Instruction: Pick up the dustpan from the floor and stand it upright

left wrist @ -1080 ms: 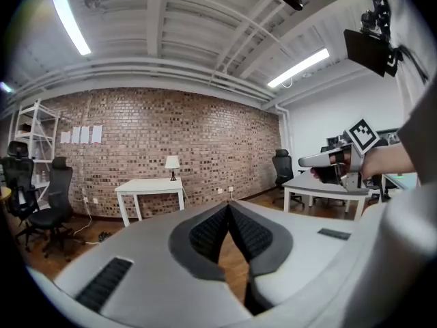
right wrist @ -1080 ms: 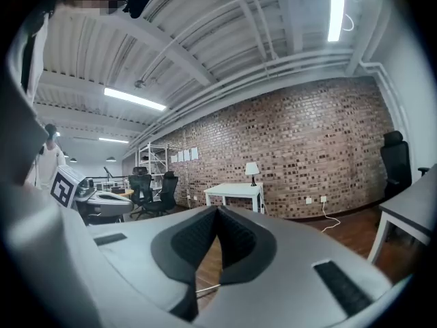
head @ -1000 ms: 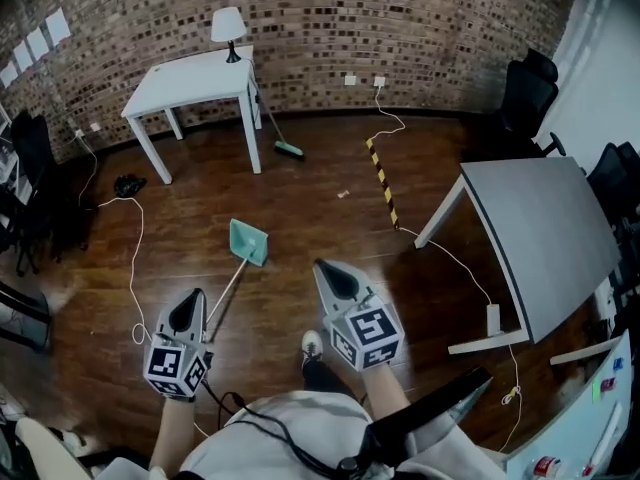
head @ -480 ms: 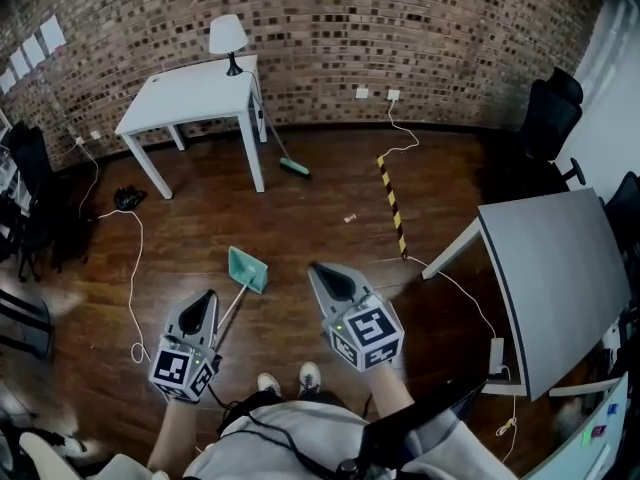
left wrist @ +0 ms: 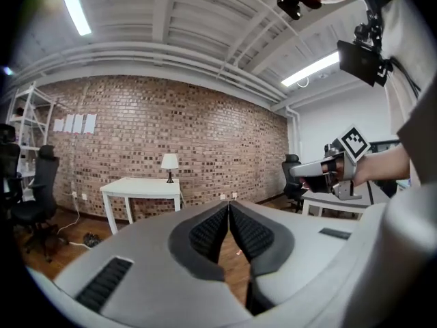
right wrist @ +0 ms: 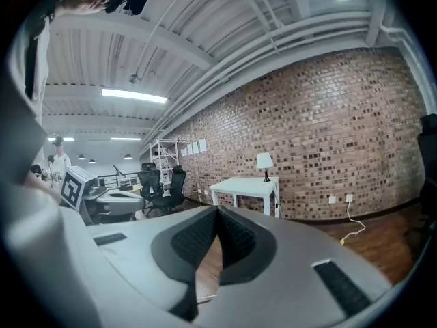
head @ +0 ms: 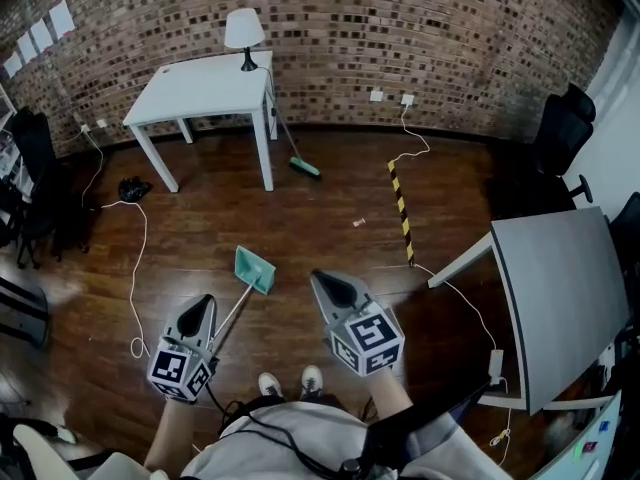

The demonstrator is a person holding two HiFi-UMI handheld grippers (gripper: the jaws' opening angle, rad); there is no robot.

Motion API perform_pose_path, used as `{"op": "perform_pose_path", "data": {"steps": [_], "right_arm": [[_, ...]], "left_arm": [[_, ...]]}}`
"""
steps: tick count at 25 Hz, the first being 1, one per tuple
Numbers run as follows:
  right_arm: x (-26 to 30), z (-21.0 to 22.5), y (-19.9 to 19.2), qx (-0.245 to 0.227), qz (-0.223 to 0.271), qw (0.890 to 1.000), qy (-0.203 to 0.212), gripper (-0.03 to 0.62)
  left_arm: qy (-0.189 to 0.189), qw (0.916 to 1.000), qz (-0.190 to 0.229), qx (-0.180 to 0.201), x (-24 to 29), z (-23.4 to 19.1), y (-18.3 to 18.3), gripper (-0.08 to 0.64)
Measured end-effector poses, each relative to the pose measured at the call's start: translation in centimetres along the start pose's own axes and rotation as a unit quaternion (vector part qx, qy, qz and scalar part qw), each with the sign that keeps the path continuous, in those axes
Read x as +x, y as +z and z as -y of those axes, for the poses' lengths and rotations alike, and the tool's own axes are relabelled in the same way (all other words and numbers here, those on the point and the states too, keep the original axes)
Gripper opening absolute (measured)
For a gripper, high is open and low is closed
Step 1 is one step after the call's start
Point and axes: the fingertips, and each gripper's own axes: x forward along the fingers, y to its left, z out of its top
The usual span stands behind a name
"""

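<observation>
A teal dustpan (head: 254, 269) lies flat on the wooden floor, its long pale handle (head: 229, 314) running toward the person's feet. My left gripper (head: 203, 300) hovers just left of that handle, jaws shut with nothing between them. My right gripper (head: 321, 279) is held to the right of the pan, also shut and empty. In the left gripper view the closed pads (left wrist: 235, 232) point at the brick wall, and the right gripper (left wrist: 328, 173) shows at the side. The right gripper view shows its own closed pads (right wrist: 231, 236); the dustpan is hidden there.
A white table (head: 205, 89) with a lamp (head: 245, 31) stands by the brick wall, a broom (head: 298, 157) leaning beside it. A grey desk (head: 560, 293) is at the right. Cables (head: 133, 268), a yellow-black strip (head: 403, 211) and office chairs (head: 566, 129) ring the floor.
The person has walked forward; the white table, wall and dustpan have drawn nearer and shifted down in the head view. Both grippers keep their pose, shut.
</observation>
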Motion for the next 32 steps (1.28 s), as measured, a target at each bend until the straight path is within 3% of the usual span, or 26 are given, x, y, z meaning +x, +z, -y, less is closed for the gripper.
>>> {"op": "perform_pose_path", "data": {"steps": [2, 4, 6, 10, 13, 16, 20, 26, 29, 32], "right_arm": [[1.2, -0.5, 1.0, -0.026, 0.019, 0.999, 0.004, -0.013], [3.1, -0.7, 1.2, -0.063, 0.010, 0.998, 0.010, 0.043], [5.5, -0.8, 0.2, -0.086, -0.029, 0.996, 0.026, 0.181], [9.9, -1.1, -3.0, -0.099, -0.094, 0.989, 0.057, 0.184], [13.3, -1.4, -7.8, -0.073, -0.139, 0.985, 0.077, 0.204], [16.9, -1.0, -14.3, -0.026, -0.176, 0.979, 0.098, 0.256], [23.1, 1.3, -23.8, 0.008, -0.217, 0.970, 0.106, 0.266], [33.2, 4.6, -43.3, 0.026, -0.267, 0.955, 0.126, 0.279], [35.9, 5.9, -55.3, 0.018, -0.305, 0.941, 0.145, 0.279], [39.0, 7.9, -64.7, 0.013, -0.313, 0.939, 0.142, 0.279]], "left_arm": [[0.012, 0.9995, -0.028, -0.010, -0.6, -2.4, -2.8, 0.031], [0.014, 0.9978, -0.065, -0.004, -1.6, -4.9, -6.2, 0.059], [0.009, 0.9954, -0.095, 0.008, -3.1, -7.5, -9.3, 0.135], [0.010, 0.9928, -0.118, -0.014, -6.2, -12.9, -14.7, 0.175], [0.021, 0.9887, -0.138, -0.055, -7.8, -16.5, -20.6, 0.230], [0.031, 0.9832, -0.156, -0.088, -9.1, -18.9, -27.0, 0.280], [0.046, 0.9762, -0.180, -0.112, -9.0, -22.7, -36.4, 0.289], [0.066, 0.9664, -0.227, -0.100, -7.8, -27.4, -52.6, 0.305], [0.100, 0.9687, -0.212, -0.082, -7.3, -29.3, -59.8, 0.305], [0.108, 0.9713, -0.202, -0.065, -5.6, -30.8, -66.7, 0.305]]}}
